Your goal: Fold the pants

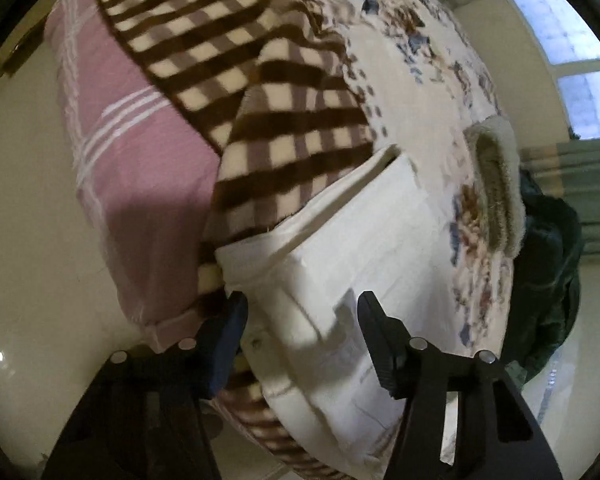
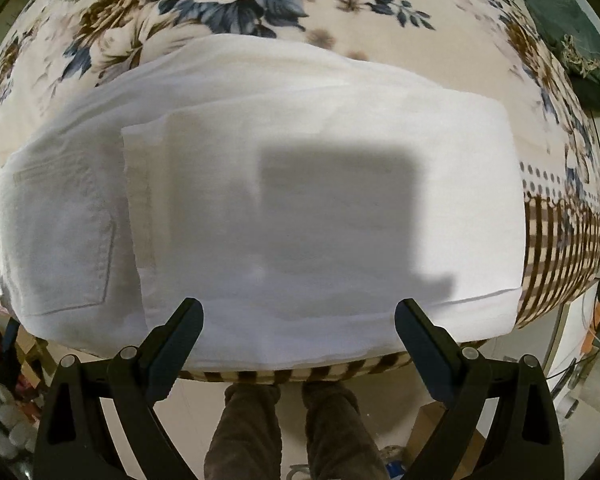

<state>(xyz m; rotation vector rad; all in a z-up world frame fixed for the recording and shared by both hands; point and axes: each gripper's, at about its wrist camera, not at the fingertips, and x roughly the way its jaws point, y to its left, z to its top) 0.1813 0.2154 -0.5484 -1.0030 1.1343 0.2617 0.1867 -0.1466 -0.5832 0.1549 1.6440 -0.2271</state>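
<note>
White pants (image 2: 300,200) lie folded across the bed, with a back pocket (image 2: 60,240) at the left and the legs laid over the seat. My right gripper (image 2: 298,320) hangs open over their near edge, pointing straight down, with nothing between its fingers. In the left wrist view the waist end of the pants (image 1: 340,240) sits at the bed's corner. My left gripper (image 1: 304,312) straddles it. One finger (image 1: 234,320) is just outside the fabric's edge and the other finger (image 1: 374,320) is over the cloth. The pads do not visibly pinch it.
The bed carries a floral cover (image 2: 260,0), a brown checked blanket (image 1: 260,80) and a pink striped sheet (image 1: 132,160). A fuzzy beige item (image 1: 496,192) and a dark garment (image 1: 548,272) lie at the far edge. A person's legs (image 2: 292,420) stand by the bed's near side.
</note>
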